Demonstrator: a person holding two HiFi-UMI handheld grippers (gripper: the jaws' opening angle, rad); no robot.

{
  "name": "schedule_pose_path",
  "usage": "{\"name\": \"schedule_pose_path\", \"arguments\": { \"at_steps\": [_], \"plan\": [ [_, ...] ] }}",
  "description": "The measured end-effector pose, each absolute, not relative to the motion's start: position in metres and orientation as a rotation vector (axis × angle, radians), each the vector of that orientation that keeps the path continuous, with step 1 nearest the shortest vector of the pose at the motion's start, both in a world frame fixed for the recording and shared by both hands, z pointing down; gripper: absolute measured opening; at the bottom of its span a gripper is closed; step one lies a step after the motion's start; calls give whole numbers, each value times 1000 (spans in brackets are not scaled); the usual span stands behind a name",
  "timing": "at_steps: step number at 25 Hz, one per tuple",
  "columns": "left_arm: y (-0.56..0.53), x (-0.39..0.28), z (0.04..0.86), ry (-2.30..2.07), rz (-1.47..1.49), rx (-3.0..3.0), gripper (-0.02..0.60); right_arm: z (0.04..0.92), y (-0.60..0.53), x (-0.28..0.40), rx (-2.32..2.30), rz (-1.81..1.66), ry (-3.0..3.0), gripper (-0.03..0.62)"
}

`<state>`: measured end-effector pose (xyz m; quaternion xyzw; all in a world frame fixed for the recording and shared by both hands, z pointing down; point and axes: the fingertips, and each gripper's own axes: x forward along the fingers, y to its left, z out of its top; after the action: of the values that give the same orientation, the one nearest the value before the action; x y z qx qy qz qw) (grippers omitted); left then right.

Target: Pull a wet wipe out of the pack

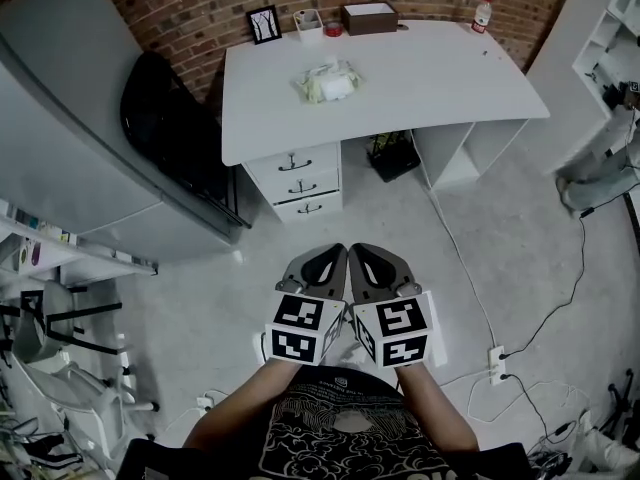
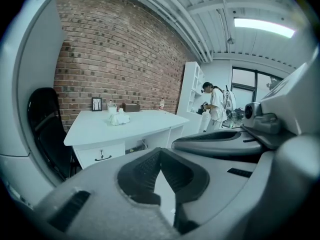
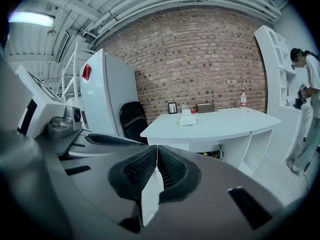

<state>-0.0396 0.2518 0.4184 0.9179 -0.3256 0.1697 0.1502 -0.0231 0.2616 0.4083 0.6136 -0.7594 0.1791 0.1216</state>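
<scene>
Containers first: brown box (image 1: 369,17) on the far edge of the surface (image 1: 440,78), top closed, contents not visible. White cup (image 1: 308,25) at its 9 o'clock, beside a picture frame (image 1: 264,24); can't tell what's in the cup. Bottle (image 1: 482,14) upright at the surface's far right corner. Three drawers (image 1: 297,181) under the near left edge, all closed.

Wet wipe pack (image 1: 328,82) lies on the surface roughly mid-left, at 6 o'clock from the cup and box, apart from both. It looks crumpled, with a paler patch on top; can't resolve whether a wipe is sticking out.

Left gripper (image 1: 335,256) and right gripper (image 1: 365,254) are held side by side, low over the floor (image 1: 200,308) in front of the person's torso, tips pointing toward the surface. In the head view the pack sits at 12 o'clock from both, well apart, with nothing touching it.

Left gripper view: fingers (image 2: 145,174) pressed together, tips meeting, nothing between them; pack (image 2: 119,119) far off at 11 o'clock.

Right gripper view: fingers (image 3: 142,170) closed tip to tip, nothing held; pack (image 3: 188,120) far off at about 1 o'clock.

Black chair (image 1: 165,118) stands at the surface's 9 o'clock. A person (image 3: 307,114) stands off to the right by the shelves.
</scene>
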Motion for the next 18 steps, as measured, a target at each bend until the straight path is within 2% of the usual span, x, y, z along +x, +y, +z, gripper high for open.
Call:
{"name": "schedule_pose_path", "arguments": {
  "at_steps": [18],
  "plan": [
    [117,-31,412,-812,521,2706,11,401,129,-18,1835,495,-2141,17]
  ]
}}
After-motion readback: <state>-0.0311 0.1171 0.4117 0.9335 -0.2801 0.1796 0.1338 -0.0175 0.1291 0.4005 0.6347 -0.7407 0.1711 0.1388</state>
